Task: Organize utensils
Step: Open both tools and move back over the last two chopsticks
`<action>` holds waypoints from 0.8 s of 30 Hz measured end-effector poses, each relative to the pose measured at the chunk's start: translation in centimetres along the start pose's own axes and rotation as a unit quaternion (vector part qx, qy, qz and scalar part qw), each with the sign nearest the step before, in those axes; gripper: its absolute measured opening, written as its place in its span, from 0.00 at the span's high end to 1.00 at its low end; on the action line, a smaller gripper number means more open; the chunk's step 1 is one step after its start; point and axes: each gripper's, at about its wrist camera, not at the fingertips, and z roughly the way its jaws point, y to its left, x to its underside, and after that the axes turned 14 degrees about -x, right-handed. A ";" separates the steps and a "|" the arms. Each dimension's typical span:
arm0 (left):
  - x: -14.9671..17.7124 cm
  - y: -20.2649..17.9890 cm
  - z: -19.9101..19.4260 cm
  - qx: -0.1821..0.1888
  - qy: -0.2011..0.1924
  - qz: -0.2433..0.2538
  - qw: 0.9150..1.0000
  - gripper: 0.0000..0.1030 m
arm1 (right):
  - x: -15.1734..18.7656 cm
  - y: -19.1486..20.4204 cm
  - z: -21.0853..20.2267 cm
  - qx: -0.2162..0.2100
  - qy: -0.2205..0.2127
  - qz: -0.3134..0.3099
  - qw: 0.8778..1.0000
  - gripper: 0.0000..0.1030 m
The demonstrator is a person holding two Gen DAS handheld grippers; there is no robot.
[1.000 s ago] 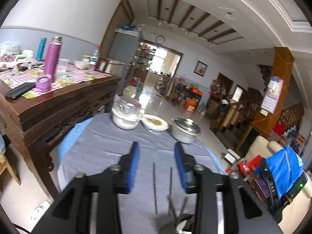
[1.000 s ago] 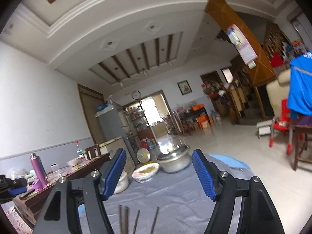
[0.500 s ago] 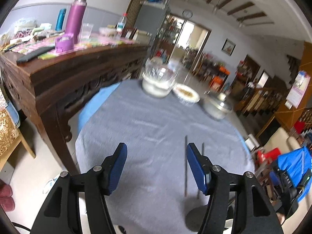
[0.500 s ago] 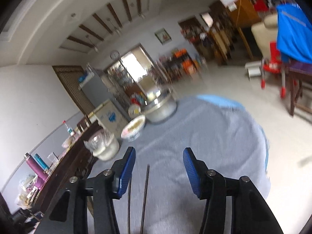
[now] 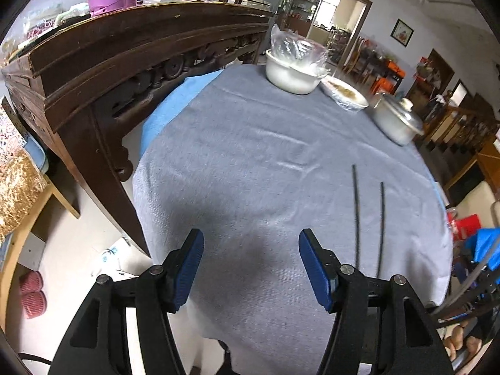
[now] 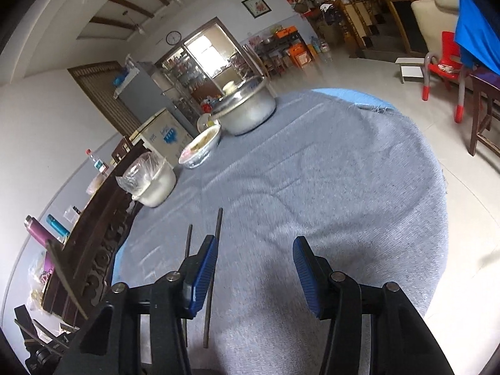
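- Now I see both views tipped down from ceiling to grey-clothed desk (image 5: 237,156).
- Left hand-held gripper (image 5: 250,268) just widened, right hand-held gripper (image 6: 254,276) just narrowed; both gape empty.
- Two thin dark chopsticks (image 5: 368,218) lie between them; near ends hidden.

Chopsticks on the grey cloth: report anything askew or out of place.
The two chopsticks lie loose and apart on the grey cloth, tips uneven, splaying slightly instead of forming a neat pair. No holder is visible. Nothing looks spilled or damaged.
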 end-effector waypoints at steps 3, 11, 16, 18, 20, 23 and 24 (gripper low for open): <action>-0.1 -0.2 0.3 -0.018 -0.008 0.008 1.000 0.38 | 0.1 -0.3 0.6 0.002 0.008 0.000 1.000 0.48; -0.1 -1.3 1.1 -0.062 -0.030 0.041 0.997 0.38 | 0.3 -0.6 2.1 0.008 0.023 0.000 1.000 0.48; -0.3 -1.8 1.9 -0.077 -0.037 0.056 0.995 0.38 | 0.4 -0.9 3.3 0.012 0.033 -0.002 0.999 0.48; -0.5 -2.0 2.3 -0.082 -0.036 0.060 0.994 0.38 | 0.3 -0.8 3.8 0.013 0.035 -0.005 0.999 0.48; -0.7 -2.1 2.8 -0.084 -0.035 0.063 0.994 0.38 | 0.1 -0.7 4.6 0.012 0.042 -0.012 0.999 0.48; -1.1 -2.5 3.6 -0.087 -0.033 0.071 0.993 0.38 | -0.4 -0.3 6.1 0.002 0.059 -0.022 0.998 0.48; -1.3 -2.7 3.9 -0.089 -0.033 0.075 0.993 0.38 | -0.6 -0.3 6.5 -0.002 0.064 -0.024 0.998 0.48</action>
